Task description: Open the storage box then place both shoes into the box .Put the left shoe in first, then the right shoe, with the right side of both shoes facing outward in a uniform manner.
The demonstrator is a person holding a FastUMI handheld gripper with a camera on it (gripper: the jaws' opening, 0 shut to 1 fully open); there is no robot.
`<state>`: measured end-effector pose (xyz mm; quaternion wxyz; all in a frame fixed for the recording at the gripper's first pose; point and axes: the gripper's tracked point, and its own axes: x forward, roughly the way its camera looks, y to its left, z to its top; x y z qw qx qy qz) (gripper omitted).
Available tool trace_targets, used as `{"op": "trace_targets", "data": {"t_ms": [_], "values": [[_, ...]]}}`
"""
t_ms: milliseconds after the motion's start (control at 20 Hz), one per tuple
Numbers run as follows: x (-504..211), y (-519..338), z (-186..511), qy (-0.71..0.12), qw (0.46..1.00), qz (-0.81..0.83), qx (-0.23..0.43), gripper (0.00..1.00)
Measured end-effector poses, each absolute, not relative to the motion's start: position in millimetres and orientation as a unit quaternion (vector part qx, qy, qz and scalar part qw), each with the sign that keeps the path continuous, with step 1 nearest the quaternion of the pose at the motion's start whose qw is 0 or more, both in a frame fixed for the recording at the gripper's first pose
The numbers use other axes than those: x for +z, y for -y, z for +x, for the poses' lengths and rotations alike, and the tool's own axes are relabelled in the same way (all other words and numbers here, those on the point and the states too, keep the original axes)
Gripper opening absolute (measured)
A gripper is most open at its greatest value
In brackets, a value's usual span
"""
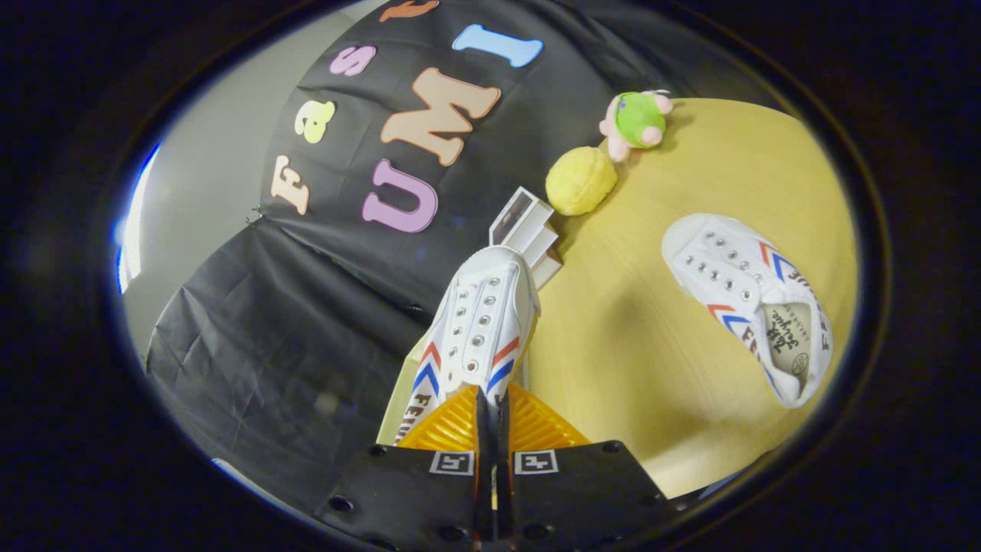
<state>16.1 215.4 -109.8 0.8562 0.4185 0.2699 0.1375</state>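
- The gripper [490, 414] has its fingers pressed nearly together, pinching the heel end of a white lace-less shoe [479, 322] with red and blue chevrons; the held shoe stretches straight ahead of the fingers, toe pointing away and lifted off the tabletop [628, 360].
- Risk: the grip catches just a thin edge at the heel, so the long shoe may swing, twist or slip out, likely if it is tilted or moved quickly.
- Risk: whether this is the left shoe cannot be told, so the order and facing could end up wrong.
- The second shoe [755, 303] lies on the tabletop well off to the right of the fingers, opening facing up.
- A white box-like object [529, 226], possibly the storage box, sits just beyond the held shoe's toe; whether it is open cannot be told.
- A yellow ball-like toy [580, 181] and a green and pink plush toy [638, 120] lie farther beyond; the shoe could knock them.
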Motion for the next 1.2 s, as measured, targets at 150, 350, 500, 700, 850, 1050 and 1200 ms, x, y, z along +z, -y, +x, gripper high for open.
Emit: {"op": "trace_targets", "data": {"t_ms": [150, 350, 500, 700, 850, 1050, 1200], "values": [[-89.0, -237.3, 17.6, -0.269, 0.852, 0.422, 0.157, 0.05], [-63.2, -271.9, 24.2, -0.264, 0.847, 0.424, 0.184, 0.05], [-51.8, -301.6, 32.3, -0.267, 0.846, 0.417, 0.196, 0.05], [-57.3, -355.7, 41.5, -0.297, 0.837, 0.408, 0.211, 0.05], [-72.3, -393.2, 46.5, -0.331, 0.831, 0.397, 0.207, 0.05], [-101.0, -432.2, 62.9, -0.366, 0.841, 0.350, 0.191, 0.05], [-117.6, -446.5, 71.7, -0.381, 0.850, 0.321, 0.170, 0.05]]}}
